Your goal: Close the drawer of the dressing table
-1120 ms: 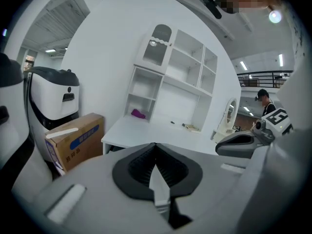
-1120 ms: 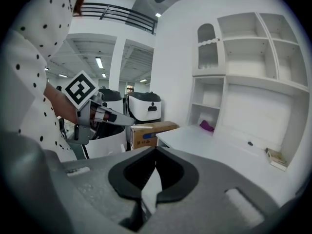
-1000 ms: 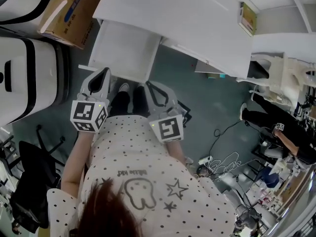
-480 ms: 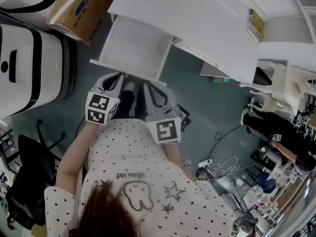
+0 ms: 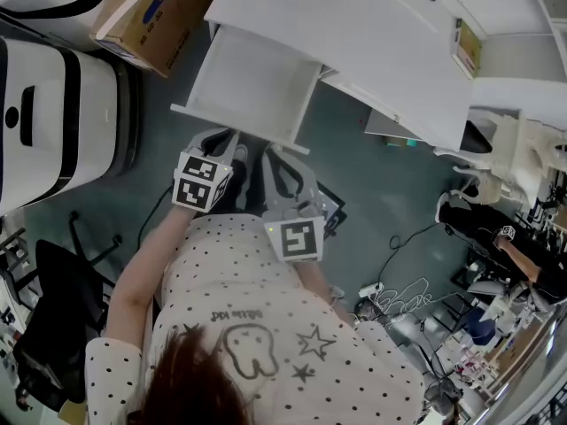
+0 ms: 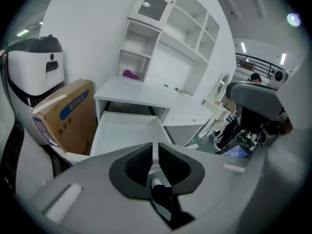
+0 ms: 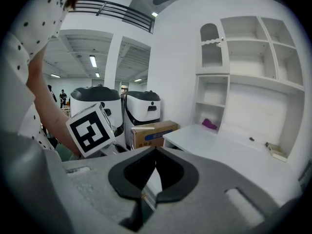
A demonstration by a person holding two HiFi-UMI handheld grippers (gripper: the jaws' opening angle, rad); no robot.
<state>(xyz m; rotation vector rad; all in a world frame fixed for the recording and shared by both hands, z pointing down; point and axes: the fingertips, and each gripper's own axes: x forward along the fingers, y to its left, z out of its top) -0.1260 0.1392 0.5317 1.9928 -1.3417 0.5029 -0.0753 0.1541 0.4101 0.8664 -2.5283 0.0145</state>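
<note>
At the far left a white machine [image 5: 53, 96] is seen, and a cardboard box [image 5: 151, 11] is set just beside the left end of the desk [image 5: 381, 34]. The drawer [image 5: 252, 78] is pulled well out from under that end of the desk top, with its white inside exposed. The left tool [image 5: 223, 140] is held just in front of the drawer's front edge, pointed at it and tilted downward; whether the edge is touched cannot be told. Its jaws have just been opening and are released, parted by a narrow gap with nothing between the pads. The right tool [image 5: 273, 156] is held just beside it, slightly farther from the drawer. Its jaws are clenched tip to tip on nothing. Both tools are carried by a person in a dotted shirt [image 5: 257, 308]. A small flat box [image 5: 467, 47] is laid on the right part of the desk top.
</note>
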